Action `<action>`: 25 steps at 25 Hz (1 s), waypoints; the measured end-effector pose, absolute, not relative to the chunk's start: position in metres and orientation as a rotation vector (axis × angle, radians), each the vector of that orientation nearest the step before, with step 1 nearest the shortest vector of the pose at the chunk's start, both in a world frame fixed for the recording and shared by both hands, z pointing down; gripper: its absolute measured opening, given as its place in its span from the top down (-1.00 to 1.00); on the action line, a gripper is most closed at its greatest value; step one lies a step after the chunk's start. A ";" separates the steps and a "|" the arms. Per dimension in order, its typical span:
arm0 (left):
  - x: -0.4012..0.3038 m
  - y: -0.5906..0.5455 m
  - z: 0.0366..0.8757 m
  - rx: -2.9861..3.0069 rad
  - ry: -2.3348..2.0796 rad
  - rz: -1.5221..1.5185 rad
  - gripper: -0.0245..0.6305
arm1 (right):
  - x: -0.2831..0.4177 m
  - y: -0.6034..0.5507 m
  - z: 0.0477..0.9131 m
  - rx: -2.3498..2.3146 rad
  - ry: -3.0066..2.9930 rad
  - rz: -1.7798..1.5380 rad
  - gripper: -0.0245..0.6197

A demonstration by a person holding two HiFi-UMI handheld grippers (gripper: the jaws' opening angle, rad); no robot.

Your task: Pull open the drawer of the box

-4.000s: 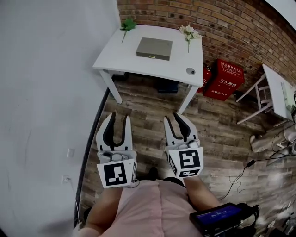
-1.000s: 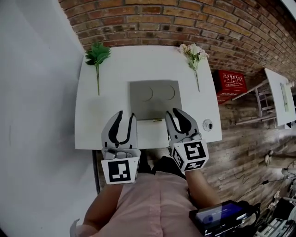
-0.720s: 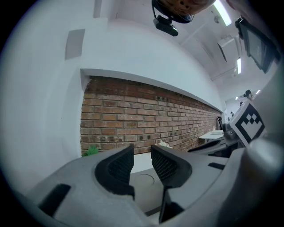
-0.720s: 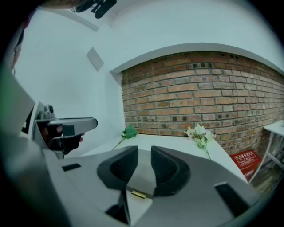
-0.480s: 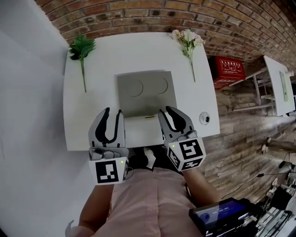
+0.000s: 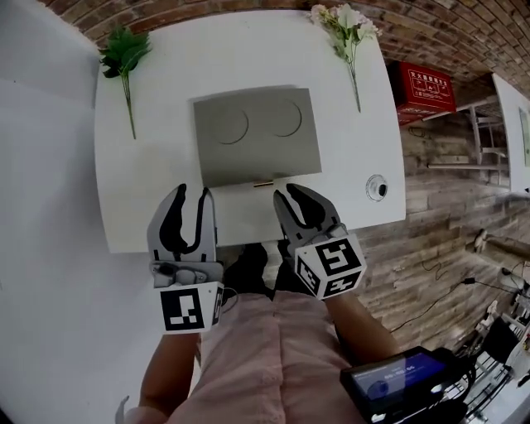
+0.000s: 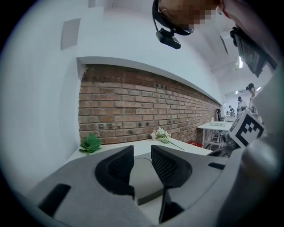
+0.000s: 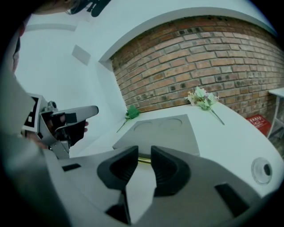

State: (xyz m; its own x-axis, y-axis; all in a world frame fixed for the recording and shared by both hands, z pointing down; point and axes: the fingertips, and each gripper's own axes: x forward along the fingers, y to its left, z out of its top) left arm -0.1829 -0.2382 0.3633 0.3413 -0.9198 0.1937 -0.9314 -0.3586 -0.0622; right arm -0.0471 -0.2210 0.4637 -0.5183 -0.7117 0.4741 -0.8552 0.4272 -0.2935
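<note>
A flat grey box with two round marks on its lid lies on the white table. A small gold handle sits on its near face, and the drawer looks closed. My left gripper hovers over the table left of the handle, open and empty. My right gripper is just right of the handle, also open with nothing between its fingers. In the right gripper view the handle shows in the gap just beyond the right gripper. The left gripper frames the box.
A green sprig lies at the table's far left and a white flower stem at its far right. A small round object sits near the right edge. A white wall is at left; red boxes stand on the floor.
The view has shifted, so the table and box sit higher and larger. Both grippers lie lower in frame, tips now just short of the box's front. Their jaws look unchanged.
</note>
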 end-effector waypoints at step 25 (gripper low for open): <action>-0.174 -0.255 0.392 2.452 -1.731 0.363 0.52 | -0.064 -0.227 0.519 1.082 -2.348 1.402 0.55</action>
